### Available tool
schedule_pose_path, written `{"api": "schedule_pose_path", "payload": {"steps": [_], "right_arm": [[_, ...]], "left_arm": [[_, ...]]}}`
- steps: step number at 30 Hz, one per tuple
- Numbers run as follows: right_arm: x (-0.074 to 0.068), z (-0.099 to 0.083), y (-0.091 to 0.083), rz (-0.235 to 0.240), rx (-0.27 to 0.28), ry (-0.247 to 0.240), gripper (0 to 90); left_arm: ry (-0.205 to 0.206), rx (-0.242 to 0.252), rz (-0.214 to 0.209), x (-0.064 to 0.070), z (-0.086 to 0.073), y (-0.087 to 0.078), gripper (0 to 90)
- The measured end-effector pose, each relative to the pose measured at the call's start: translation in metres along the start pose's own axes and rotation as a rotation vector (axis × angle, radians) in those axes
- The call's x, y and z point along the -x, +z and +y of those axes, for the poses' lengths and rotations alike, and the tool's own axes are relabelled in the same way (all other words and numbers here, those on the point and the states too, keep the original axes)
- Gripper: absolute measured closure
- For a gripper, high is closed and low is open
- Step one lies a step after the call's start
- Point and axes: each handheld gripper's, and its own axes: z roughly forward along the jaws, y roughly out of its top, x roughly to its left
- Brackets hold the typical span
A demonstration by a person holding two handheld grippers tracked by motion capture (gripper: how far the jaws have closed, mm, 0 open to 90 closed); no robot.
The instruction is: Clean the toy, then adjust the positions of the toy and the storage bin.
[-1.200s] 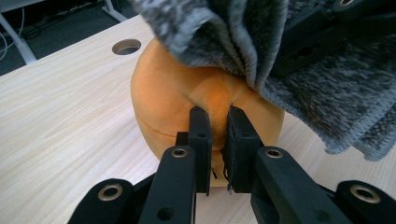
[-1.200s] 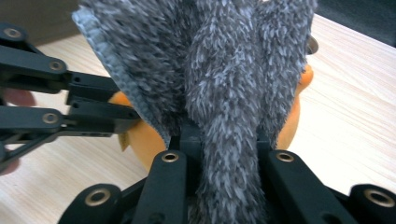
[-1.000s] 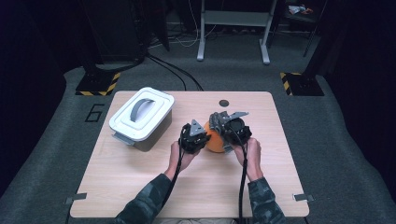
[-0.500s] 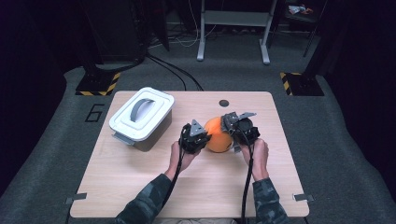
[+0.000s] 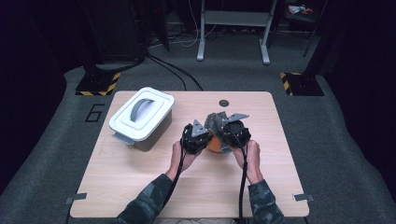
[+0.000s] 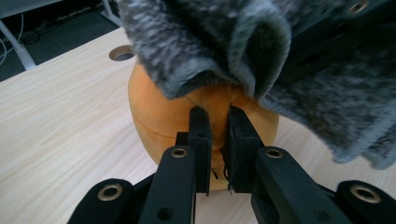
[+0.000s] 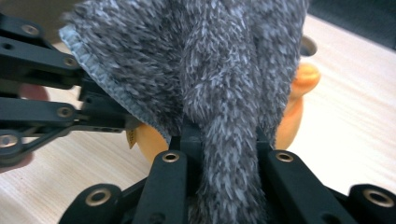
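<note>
While the orange plush toy (image 6: 159, 116) sits mid-table, a grey fuzzy cloth (image 7: 210, 70) is draped over its top. Left gripper (image 6: 217, 140): jaws nearly closed, pinching a fold of the toy's fabric at its seam. Right gripper (image 7: 224, 154): clamped on a hanging fold of the cloth. White lidded bin (image 5: 140, 116) stands at 10 o'clock from the toy, apart. Risk: thin pinch on the seam may slip if the cloth is pulled hard, dragging the toy.
</note>
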Motion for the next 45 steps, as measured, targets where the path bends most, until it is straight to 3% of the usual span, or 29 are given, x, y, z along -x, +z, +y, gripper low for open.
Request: {"api": "schedule_pose_path", "payload": {"steps": [11, 13, 15, 19, 26, 32, 45], "right_arm": [[0.023, -0.01, 0.008, -0.084, -0.022, 0.066, 76.9], [0.027, -0.012, 0.009, -0.095, -0.02, 0.075, 76.8], [0.031, -0.016, 0.006, -0.05, 0.002, 0.102, 76.5], [0.036, -0.026, -0.008, -0.008, 0.046, 0.11, 76.1], [0.042, -0.045, -0.032, -0.01, 0.052, 0.117, 75.5], [0.044, -0.061, -0.036, -0.011, 0.03, 0.136, 75.4], [0.03, -0.089, -0.048, 0.014, -0.013, 0.132, 74.4]], "left_arm": [[-0.006, -0.003, 0.007, -0.004, -0.003, -0.003, 82.2], [-0.022, 0.012, 0.019, -0.003, -0.003, -0.001, 82.2], [-0.023, 0.014, 0.019, -0.003, -0.003, -0.001, 82.2], [-0.023, 0.009, 0.031, -0.004, -0.002, 0.0, 82.1], [-0.035, 0.007, 0.034, -0.005, -0.002, 0.001, 82.1], [-0.032, 0.002, 0.032, -0.006, -0.002, 0.001, 82.1], [-0.05, 0.002, 0.034, -0.009, -0.002, 0.001, 82.1]]}}
